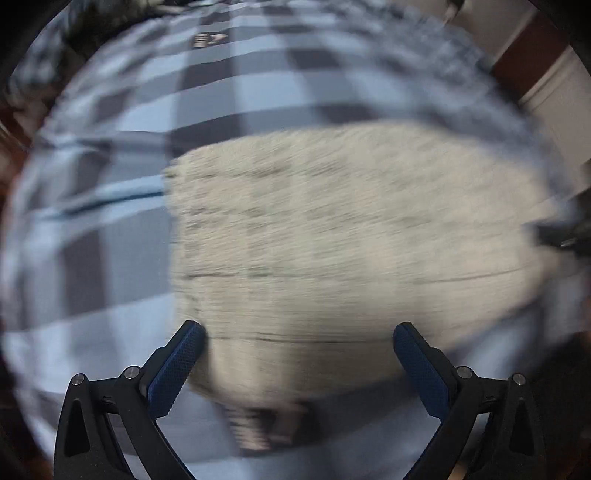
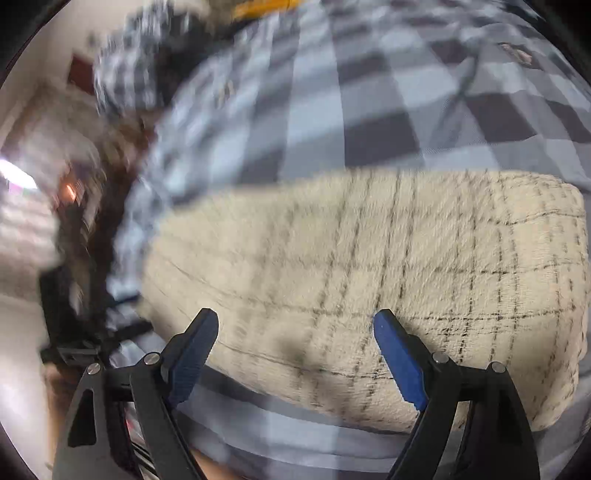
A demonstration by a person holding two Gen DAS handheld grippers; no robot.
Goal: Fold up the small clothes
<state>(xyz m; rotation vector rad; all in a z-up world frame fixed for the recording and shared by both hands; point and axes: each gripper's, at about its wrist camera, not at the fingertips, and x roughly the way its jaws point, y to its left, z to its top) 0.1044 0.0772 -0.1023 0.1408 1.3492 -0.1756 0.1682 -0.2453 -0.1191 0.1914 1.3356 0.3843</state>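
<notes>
Cream garment (image 2: 369, 277) beneath both empty, wide-spread grippers.

A checked bedcover (image 1: 110, 155) in light blue, grey and dark grey squares spreads across both views, with creases running through it. A small dark label patch (image 1: 208, 38) sits on the cover near the top of the left wrist view. Beyond the cover's edge, a red-brown panel (image 1: 528, 55) stands next to a pale wall (image 1: 554, 107). In the right wrist view, a yellow-orange item (image 2: 266, 7) lies at the top edge, too blurred to identify. A bright light source (image 2: 16, 175) shows at far left.
</notes>
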